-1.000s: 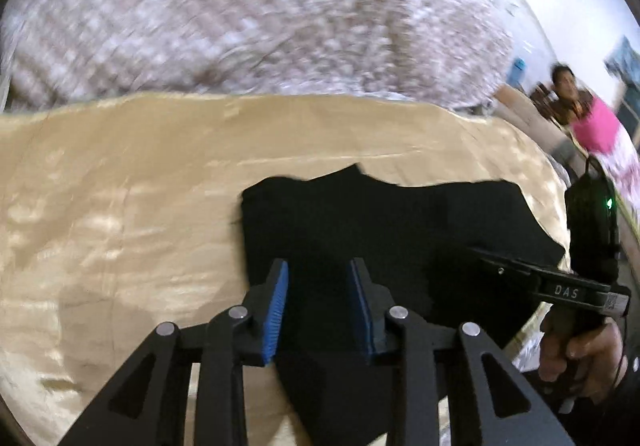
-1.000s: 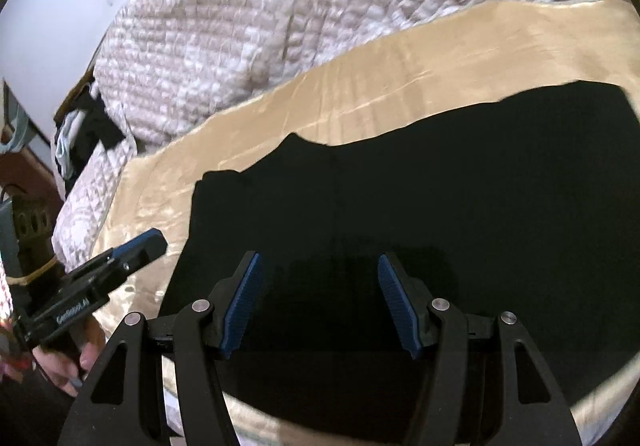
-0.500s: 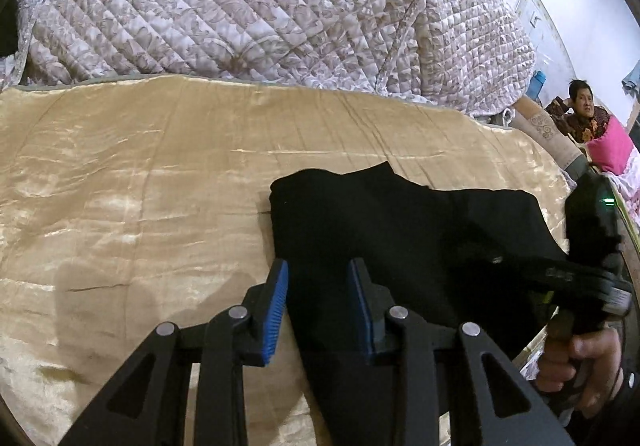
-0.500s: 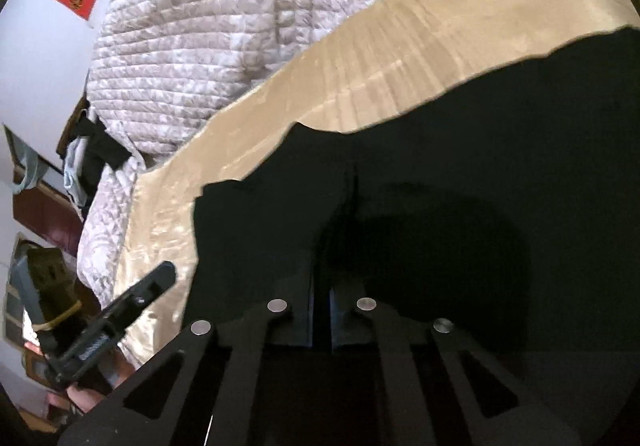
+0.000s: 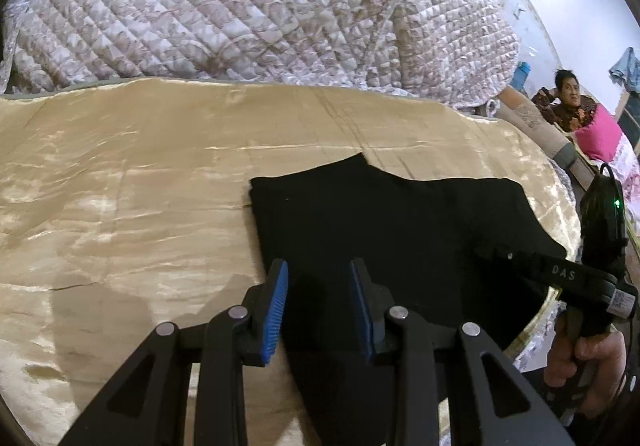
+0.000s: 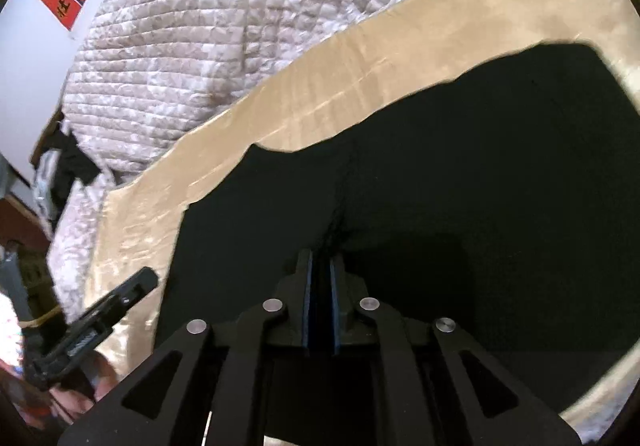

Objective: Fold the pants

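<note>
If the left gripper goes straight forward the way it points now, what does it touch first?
Most likely the black pants. The left gripper points down over their near edge, and dark cloth fills the gap between its open fingers. Depth is hard to judge, but nothing else seems to lie in that line before the cloth.

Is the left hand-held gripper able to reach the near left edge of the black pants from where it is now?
Probably yes. The left hand-held gripper stands open just above the black pants, and their left edge lies beside its left finger on the golden sheet, with nothing between.
</note>
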{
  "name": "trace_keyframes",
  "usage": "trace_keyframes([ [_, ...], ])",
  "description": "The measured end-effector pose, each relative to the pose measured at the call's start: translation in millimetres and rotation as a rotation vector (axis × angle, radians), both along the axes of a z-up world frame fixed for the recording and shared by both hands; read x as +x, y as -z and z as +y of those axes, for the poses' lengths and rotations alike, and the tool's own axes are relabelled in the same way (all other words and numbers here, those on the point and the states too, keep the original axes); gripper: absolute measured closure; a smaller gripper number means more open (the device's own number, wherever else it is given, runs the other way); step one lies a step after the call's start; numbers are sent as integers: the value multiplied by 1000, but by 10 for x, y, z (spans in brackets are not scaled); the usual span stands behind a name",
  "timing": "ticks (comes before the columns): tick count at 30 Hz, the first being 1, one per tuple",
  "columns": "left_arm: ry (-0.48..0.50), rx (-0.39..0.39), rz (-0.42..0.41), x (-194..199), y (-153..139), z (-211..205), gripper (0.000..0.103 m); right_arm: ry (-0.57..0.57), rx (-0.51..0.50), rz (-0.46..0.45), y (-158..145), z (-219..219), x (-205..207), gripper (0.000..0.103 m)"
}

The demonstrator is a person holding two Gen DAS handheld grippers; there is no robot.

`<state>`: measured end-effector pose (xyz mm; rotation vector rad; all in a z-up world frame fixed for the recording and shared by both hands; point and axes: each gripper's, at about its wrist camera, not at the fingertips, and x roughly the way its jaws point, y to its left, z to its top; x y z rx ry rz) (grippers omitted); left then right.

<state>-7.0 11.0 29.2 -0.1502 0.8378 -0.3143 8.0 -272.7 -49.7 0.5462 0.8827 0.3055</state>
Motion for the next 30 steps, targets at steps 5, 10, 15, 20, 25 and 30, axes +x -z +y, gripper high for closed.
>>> trace_keyframes([
  [5,44,4,20,-88,88,-120,68,-59,-57,-116,-185,54,-153,86],
  [10,59,99,9,-175,212,-299,64,-185,-187,-73,26,315,-170,86],
  [15,47,97,-19,-264,83,-309,64,-182,-257,-179,-200,320,-284,86],
  [20,26,168,2,-256,211,-327,64,-265,-311,-114,9,533,-238,81],
  [25,5,174,-22,-307,123,-309,63,-235,-363,-194,-98,497,-380,78],
  [30,-2,177,-6,-361,145,-316,64,-255,-373,-186,-5,544,-538,78],
])
